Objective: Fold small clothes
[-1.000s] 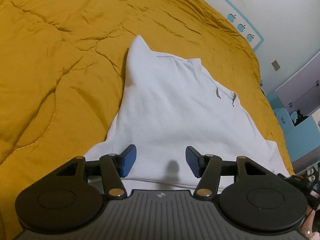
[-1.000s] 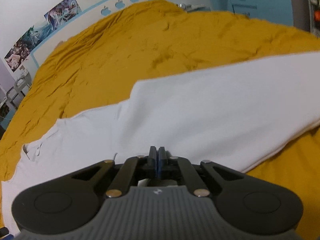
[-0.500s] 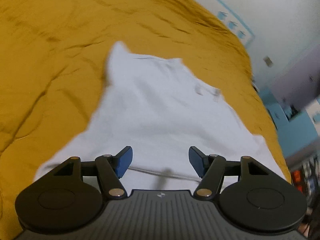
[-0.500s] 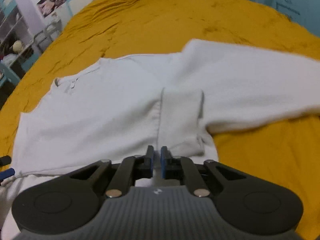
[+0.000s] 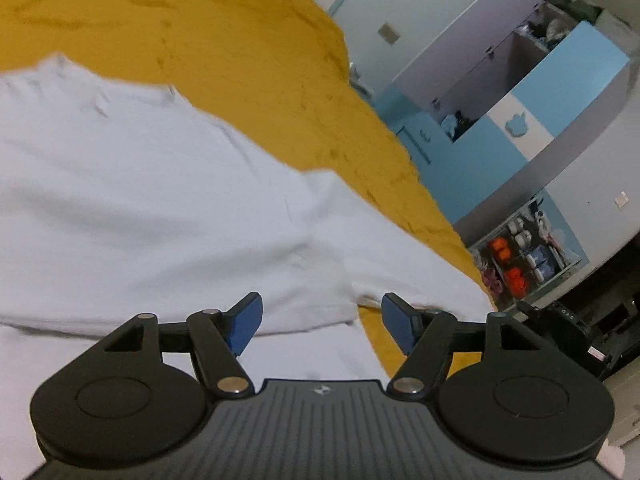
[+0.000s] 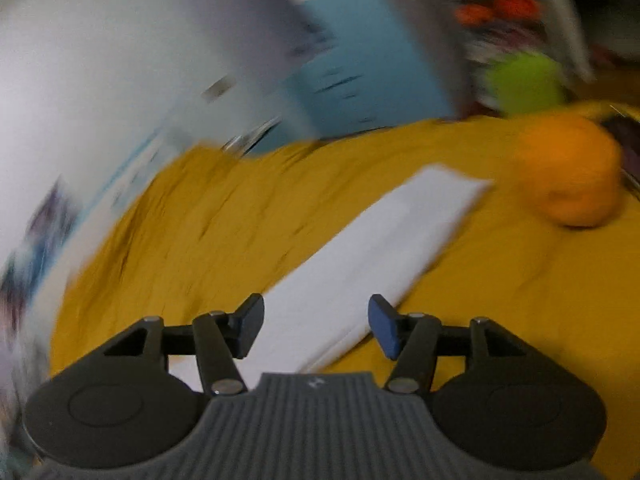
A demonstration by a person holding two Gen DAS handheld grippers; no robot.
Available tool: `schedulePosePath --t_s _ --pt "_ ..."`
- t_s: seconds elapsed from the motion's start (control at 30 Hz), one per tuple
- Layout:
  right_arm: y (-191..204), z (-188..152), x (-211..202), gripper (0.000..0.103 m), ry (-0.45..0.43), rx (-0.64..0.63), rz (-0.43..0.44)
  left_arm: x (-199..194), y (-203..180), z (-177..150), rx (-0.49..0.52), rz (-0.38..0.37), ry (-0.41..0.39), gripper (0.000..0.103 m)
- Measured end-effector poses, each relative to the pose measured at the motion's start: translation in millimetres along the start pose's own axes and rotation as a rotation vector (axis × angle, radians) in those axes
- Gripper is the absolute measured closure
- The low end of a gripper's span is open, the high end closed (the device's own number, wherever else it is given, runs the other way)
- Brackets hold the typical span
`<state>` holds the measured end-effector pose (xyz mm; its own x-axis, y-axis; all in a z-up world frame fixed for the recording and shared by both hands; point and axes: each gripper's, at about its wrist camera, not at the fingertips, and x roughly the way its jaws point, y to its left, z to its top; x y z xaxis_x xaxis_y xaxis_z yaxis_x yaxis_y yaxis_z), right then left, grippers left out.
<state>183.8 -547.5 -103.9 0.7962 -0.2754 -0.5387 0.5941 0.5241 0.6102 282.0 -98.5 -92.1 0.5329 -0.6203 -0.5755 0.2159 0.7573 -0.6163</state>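
Nearest to you in the left wrist view, your left gripper (image 5: 320, 322) has its jaws spread wide and opening further, the blue pads (image 5: 244, 328) clear of any cloth. Nothing is pinched between them; the white shirt (image 5: 140, 200) lies just below and ahead of the fingers. The shirt spreads flat over the yellow bedspread (image 5: 248, 76), filling the left and middle of that view. A folded layer ends in an edge just ahead of the left pad, and a sleeve runs off to the right past the right pad. A small wedge of bedspread shows between the two, directly under the gap of the jaws. Beyond the shirt, the bedspread rises to the far wall. To the right stand a blue and white wardrobe (image 5: 560, 92) and a shelf (image 5: 520, 256) with orange and white things on it.

In the right wrist view, heavily blurred, your right gripper (image 6: 316, 326) also has its jaws apart and opening, with nothing gripped. A long white strip of the shirt (image 6: 380, 248) starts between the fingers and stretches away up and to the right across the bedspread (image 6: 208, 232). Near its far end sits an orange round thing (image 6: 568, 176), too smeared to tell what it is. Past the bed, a blue panel (image 6: 360, 52) and a green blur (image 6: 524, 80) show against the wall.
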Motion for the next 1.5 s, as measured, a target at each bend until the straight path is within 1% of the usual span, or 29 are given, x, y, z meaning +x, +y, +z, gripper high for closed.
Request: schedulePosePath --t_s 0.07,0.17,0.3,0.33,0.4,0.47,0.57,0.63,0.67,0.7,0.73,0.8,0.87,0.9,0.97,1.07,1.13,1.17,1.23,1.33,1.37,1.43,1.47,1.5 --pt "-12.6 13.0 12.3 0.048 -0.012 0.028 -0.044 23.1 -2.6 -0.8 -0.026 -0.004 0.037 0.023" --pt "-24.9 24.8 35.8 0.048 -0.003 0.093 -0.065 42.2 -2.7 -2.8 -0.056 -0.002 0.079 0.023" --pt "-29.2 23.6 68.4 0.047 0.040 0.188 -0.079 59.8 3.5 -11.6 -0.071 0.036 0.140 0.023" --pt "-31.7 22.6 74.9 0.045 0.032 0.202 -0.078 61.9 3.9 -11.3 -0.062 0.039 0.144 0.023" --pt "-34.3 21.6 81.2 0.045 -0.015 0.213 -0.099 62.9 4.9 -13.1 -0.036 0.039 0.147 0.023" --pt "-35.3 23.8 88.2 0.043 -0.058 0.226 -0.103 62.3 6.4 -14.0 -0.031 0.027 0.149 0.019" --pt "-32.4 31.6 101.4 0.042 -0.072 0.223 -0.164 64.4 7.4 -15.5 -0.030 0.020 0.152 0.017" --pt "-27.9 32.5 104.5 0.043 -0.090 0.206 -0.183 62.9 5.5 -16.5 -0.018 0.023 0.147 0.017" --pt "-25.3 32.4 103.4 0.046 -0.093 0.183 -0.195 64.0 4.3 -15.9 -0.014 0.026 0.147 0.017" --pt "-23.1 32.0 103.5 0.069 -0.095 0.162 -0.206 62.6 2.1 -14.6 -0.013 0.031 0.146 0.018" --pt "-21.0 33.2 104.9 0.099 -0.093 0.141 -0.220 59.8 0.1 -12.8 -0.010 0.033 0.145 0.020" --pt "-18.2 38.3 104.8 0.101 -0.094 0.124 -0.238 49.9 -3.9 -6.6 -0.002 0.027 0.131 0.021" --pt "-5.6 41.6 92.8 0.101 -0.106 0.073 -0.218 28.5 -4.7 0.9 0.008 0.026 0.094 0.021" --pt "5.4 41.7 83.7 0.101 -0.115 0.034 -0.199 16.2 -4.1 4.2 0.014 0.043 0.078 0.021" --pt "35.1 39.2 67.3 0.102 -0.115 -0.054 -0.129 -7.6 0.1 7.6 0.012 0.084 0.036 0.021" --pt "93.2 23.8 36.3 0.102 -0.099 -0.161 0.032 -48.7 17.7 7.9 -0.035 0.100 -0.027 0.021" --pt "141.4 2.4 13.1 0.102 -0.091 -0.229 0.166 -75.4 32.6 4.1 -0.081 0.116 -0.070 0.021" --pt "159.8 -8.7 3.2 0.102 -0.085 -0.254 0.218 -86.1 38.8 2.1 -0.096 0.121 -0.085 0.021" --pt "208.2 -42.1 -18.8 0.102 -0.047 -0.301 0.354 -107.8 53.7 -1.9 -0.123 0.133 -0.100 0.021" --pt "267.2 -104.5 -44.6 0.102 0.055 -0.354 0.531 -133.6 77.8 -10.6 -0.180 0.156 -0.121 0.021" --pt "281.9 -125.2 -51.1 0.102 0.093 -0.370 0.575 -140.3 86.5 -13.7 -0.204 0.164 -0.128 0.021" --pt "312.3 -183.6 -62.2 0.102 0.195 -0.404 0.664 -151.4 103.6 -20.8 -0.261 0.179 -0.138 0.021" --pt "321.6 -208.0 -64.8 0.102 0.239 -0.420 0.685 -155.9 113.0 -24.4 -0.290 0.187 -0.142 0.021" --pt "332.6 -239.7 -65.4 0.101 0.309 -0.445 0.713 -158.7 119.3 -27.1 -0.309 0.195 -0.145 0.021"
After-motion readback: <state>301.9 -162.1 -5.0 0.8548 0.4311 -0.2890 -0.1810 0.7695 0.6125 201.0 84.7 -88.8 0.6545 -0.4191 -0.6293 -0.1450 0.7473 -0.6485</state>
